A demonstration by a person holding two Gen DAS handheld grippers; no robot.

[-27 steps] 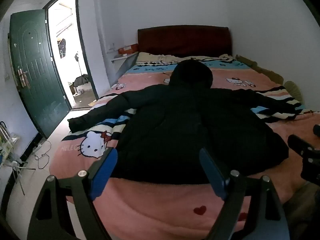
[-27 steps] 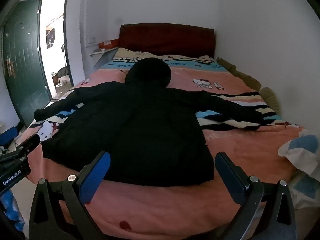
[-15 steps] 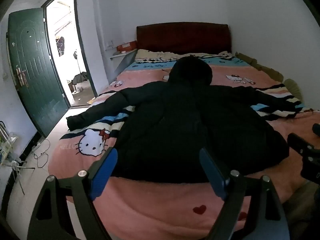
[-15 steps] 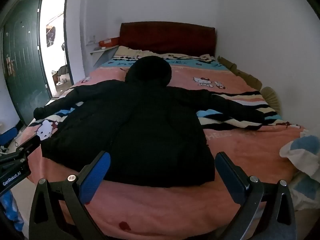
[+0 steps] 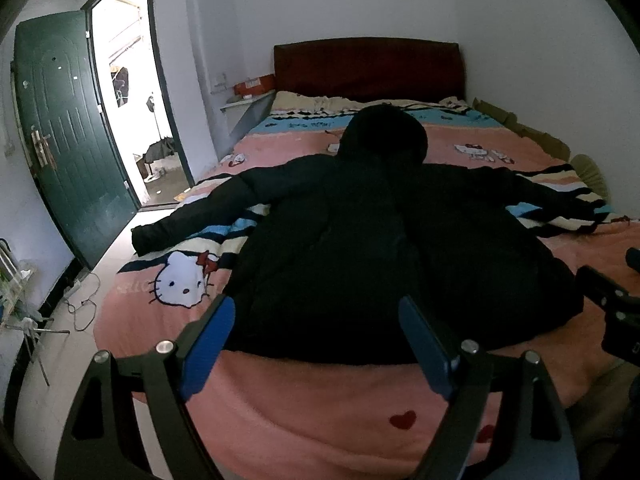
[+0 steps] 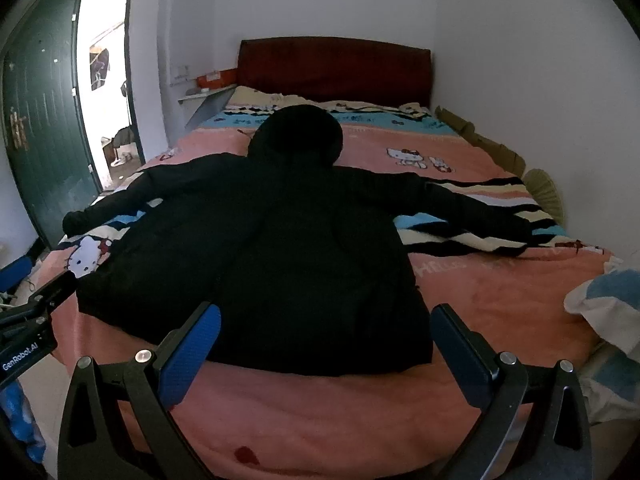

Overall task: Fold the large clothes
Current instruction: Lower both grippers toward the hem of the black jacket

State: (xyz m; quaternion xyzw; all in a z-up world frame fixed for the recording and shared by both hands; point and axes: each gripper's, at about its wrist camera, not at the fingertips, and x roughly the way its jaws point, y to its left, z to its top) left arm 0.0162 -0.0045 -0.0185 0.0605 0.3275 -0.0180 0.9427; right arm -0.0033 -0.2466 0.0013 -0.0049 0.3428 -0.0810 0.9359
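Observation:
A large black hooded jacket (image 5: pixel 360 248) lies spread flat on the pink bed (image 5: pixel 320 408), hood toward the headboard, both sleeves stretched out sideways. It also shows in the right wrist view (image 6: pixel 280 256). My left gripper (image 5: pixel 316 340) is open and empty, held above the bed's foot edge just short of the jacket's hem. My right gripper (image 6: pixel 326 344) is open and empty, likewise near the hem. Each gripper's body shows at the edge of the other's view.
A dark red headboard (image 5: pixel 368 64) stands at the far wall. A green door (image 5: pixel 68 136) is open on the left, with floor and cables beside the bed. A white wall runs along the bed's right side. A blue-white cloth bundle (image 6: pixel 608 300) lies at the bed's right corner.
Both grippers have risen and tilted slightly, so the jacket and bed sit a little lower in view. Both stay open. The jacket has not moved.

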